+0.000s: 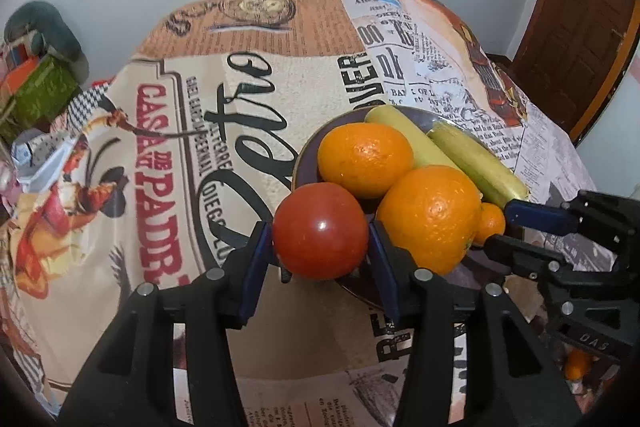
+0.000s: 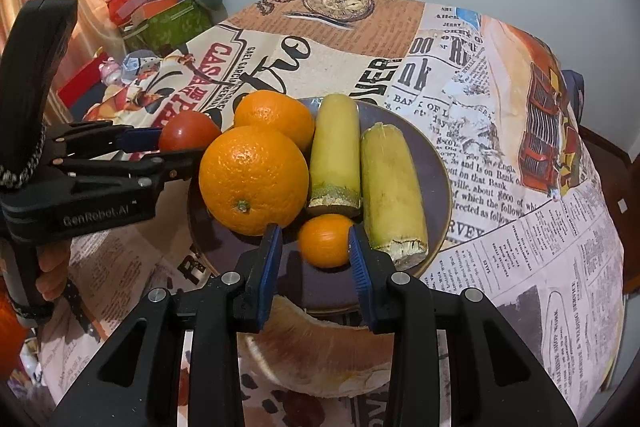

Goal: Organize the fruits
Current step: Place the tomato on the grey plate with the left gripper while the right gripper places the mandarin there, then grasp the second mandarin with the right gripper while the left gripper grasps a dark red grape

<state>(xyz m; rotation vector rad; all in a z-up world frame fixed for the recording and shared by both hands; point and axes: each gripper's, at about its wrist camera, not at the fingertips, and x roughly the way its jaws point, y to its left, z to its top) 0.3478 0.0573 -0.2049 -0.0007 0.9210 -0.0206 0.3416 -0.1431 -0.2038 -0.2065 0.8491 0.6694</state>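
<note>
A dark purple plate (image 2: pixel 438 163) carries two big oranges (image 2: pixel 254 179) (image 2: pixel 276 117) and two pale yellow-green long fruits with cut ends (image 2: pixel 336 151) (image 2: pixel 394 191). My left gripper (image 1: pixel 318 239) is shut on a red tomato (image 1: pixel 320 231) right at the plate's left rim (image 1: pixel 303 155). The right wrist view shows the same grip from the side, tomato (image 2: pixel 188 131) between the left gripper's (image 2: pixel 180 147) fingers. My right gripper (image 2: pixel 314 231) is shut on a small orange (image 2: pixel 326 241) that sits low on the plate's front, beside the nearer big orange. A person's hand (image 2: pixel 50 267) holds the left gripper's handle.
The table wears a newspaper-print cloth (image 1: pixel 168 163) that falls away on all sides. Boxes and clutter (image 2: pixel 160 15) stand off its left side, a wooden door (image 1: pixel 580 27) to the right. Another orange fruit (image 1: pixel 578 363) shows below the right gripper's body.
</note>
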